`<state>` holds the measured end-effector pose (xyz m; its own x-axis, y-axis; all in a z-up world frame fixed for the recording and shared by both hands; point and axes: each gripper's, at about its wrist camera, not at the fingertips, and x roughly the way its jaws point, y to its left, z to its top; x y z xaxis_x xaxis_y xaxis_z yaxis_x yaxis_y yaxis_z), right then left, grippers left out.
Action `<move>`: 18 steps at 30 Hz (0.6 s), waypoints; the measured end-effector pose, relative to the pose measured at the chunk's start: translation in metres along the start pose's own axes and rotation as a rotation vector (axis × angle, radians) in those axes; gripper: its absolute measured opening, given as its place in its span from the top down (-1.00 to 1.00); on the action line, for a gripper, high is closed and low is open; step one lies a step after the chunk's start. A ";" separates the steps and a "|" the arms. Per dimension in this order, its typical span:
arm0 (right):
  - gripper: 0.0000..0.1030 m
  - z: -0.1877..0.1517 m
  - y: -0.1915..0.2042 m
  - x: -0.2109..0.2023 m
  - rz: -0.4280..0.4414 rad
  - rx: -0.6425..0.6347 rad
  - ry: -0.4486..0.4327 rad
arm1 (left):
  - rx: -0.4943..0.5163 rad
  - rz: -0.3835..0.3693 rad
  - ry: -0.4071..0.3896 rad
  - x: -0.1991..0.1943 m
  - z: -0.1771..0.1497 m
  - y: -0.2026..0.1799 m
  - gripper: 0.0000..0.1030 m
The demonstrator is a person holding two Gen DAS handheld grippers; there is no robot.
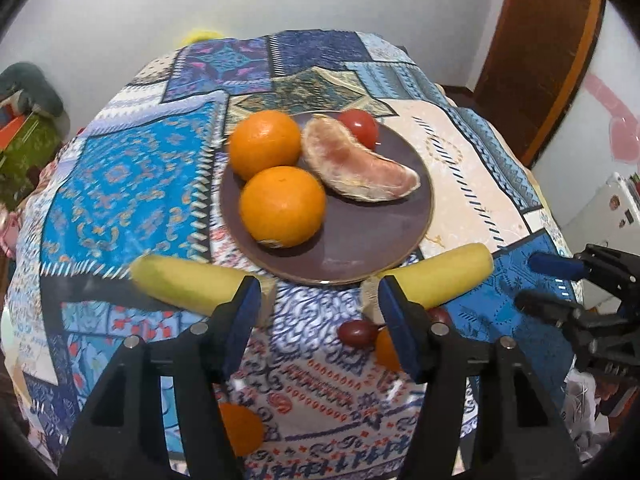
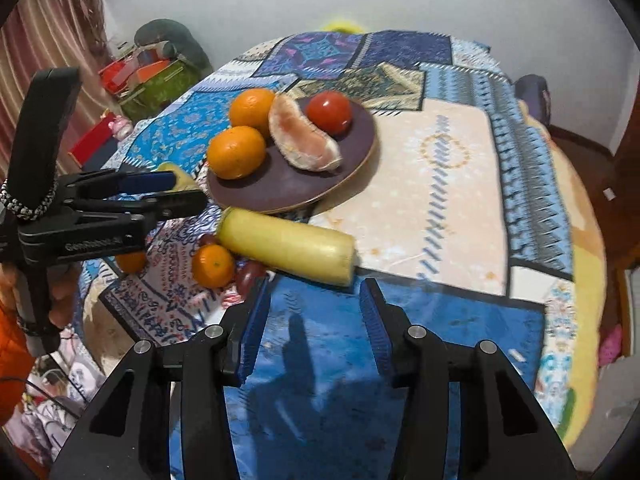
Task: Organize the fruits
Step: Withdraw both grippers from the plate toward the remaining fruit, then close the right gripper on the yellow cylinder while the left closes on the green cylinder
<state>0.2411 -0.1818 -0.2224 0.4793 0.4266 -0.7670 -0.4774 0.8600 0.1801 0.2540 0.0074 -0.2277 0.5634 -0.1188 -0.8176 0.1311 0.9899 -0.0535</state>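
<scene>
A dark purple plate holds two oranges, a peeled pomelo segment and a red tomato. Two yellow banana pieces lie in front of the plate, one left, one right. Small oranges and red grapes lie on the cloth. My left gripper is open and empty between the banana pieces. My right gripper is open and empty, just short of the right banana piece.
A patterned blue patchwork cloth covers the round table. Another small orange lies near the table's front edge. A brown door stands at the back right. Boxes and clutter sit on the floor at the left.
</scene>
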 end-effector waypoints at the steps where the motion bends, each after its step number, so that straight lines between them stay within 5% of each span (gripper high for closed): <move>1: 0.16 0.002 -0.001 -0.001 -0.007 -0.003 -0.006 | -0.009 0.009 -0.002 -0.002 -0.001 0.006 -0.20; 8: 0.16 0.016 0.003 0.017 -0.025 -0.049 0.005 | -0.078 0.112 0.016 -0.008 -0.019 0.055 -0.41; 13: 0.15 0.022 0.012 0.033 -0.034 -0.125 0.033 | -0.098 0.097 0.055 0.004 -0.023 0.064 -0.42; 18: 0.09 0.030 0.014 0.044 -0.024 -0.178 0.059 | -0.057 0.111 0.054 0.018 -0.017 0.049 -0.87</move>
<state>0.2770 -0.1428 -0.2351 0.4503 0.3850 -0.8056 -0.5916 0.8045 0.0537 0.2571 0.0551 -0.2549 0.5269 -0.0059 -0.8499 0.0235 0.9997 0.0076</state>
